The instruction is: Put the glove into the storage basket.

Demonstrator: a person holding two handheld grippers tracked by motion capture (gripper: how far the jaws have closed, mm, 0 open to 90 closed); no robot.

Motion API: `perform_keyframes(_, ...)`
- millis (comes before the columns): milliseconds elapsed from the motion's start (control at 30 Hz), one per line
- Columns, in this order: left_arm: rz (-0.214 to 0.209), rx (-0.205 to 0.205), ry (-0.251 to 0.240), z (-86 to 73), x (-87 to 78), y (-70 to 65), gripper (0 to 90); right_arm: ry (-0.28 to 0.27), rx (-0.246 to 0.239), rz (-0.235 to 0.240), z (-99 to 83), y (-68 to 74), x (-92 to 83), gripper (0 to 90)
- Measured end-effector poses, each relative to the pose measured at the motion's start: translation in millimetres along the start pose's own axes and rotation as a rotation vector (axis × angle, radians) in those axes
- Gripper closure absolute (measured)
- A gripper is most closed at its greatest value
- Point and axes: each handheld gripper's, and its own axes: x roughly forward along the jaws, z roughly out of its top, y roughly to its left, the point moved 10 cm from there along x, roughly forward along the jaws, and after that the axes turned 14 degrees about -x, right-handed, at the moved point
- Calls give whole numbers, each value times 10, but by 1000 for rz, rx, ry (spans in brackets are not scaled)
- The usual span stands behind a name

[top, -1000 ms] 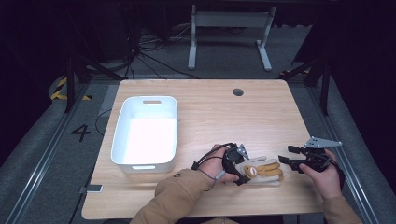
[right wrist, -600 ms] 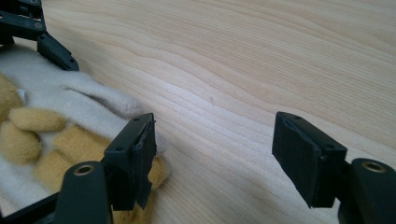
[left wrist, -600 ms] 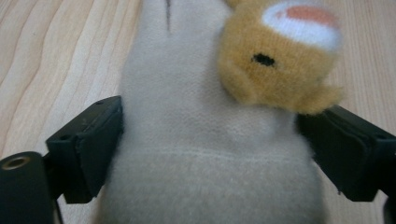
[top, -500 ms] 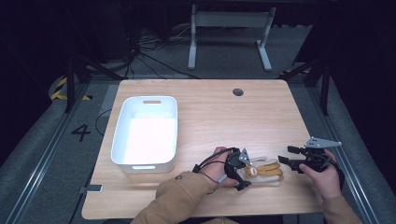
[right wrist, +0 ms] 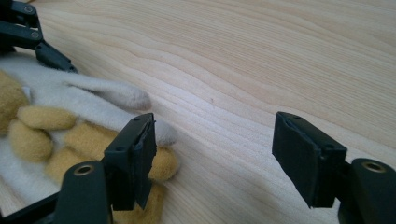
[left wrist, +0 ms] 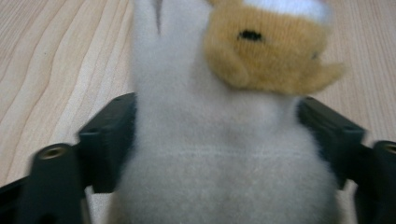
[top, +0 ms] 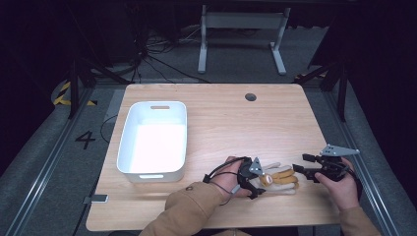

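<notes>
Left gripper point(top: 256, 183) is sitting at the near edge of the table point(top: 221, 113), jaws either side of the glove's point(top: 281, 178) cuff. They've just been closing; in the left gripper view the black pads are flanking the cream cuff point(left wrist: 224, 163) and touching the fleece on both sides, so it's gripping the glove. The glove is lying flat on the table between the two grippers, tan fingers pointing toward the right gripper point(top: 300, 170). Right gripper's jaws are standing wide apart with nothing between them, bare wood in the gap point(right wrist: 212, 154), one jaw just beside the glove's fingertips. White bin point(top: 153, 140) is sitting well apart to the left.
</notes>
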Motion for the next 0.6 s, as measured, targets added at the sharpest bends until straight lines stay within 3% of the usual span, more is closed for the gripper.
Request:
perform_keyframes(33, 0, 0, -1, 4, -3, -4, 390, 0, 0, -3, 0, -4, -1, 314)
perform_keyframes(133, 10, 0, 3, 9, -9, -10, 467, 7, -2, -11, -2, -2, -1, 317)
perform_keyframes(300, 17, -6, 31, 3, -22, -51, 554, 6, -4, -18, 5, -4, -3, 320)
perform_keyframes(467, 15, -5, 16, 5, -24, -53, 670, 3, -1, -16, 4, -5, -3, 321)
perform_keyframes(600, 40, -7, 25, 3, -30, -66, 726, 2, 0, -15, 3, -2, 0, 323)
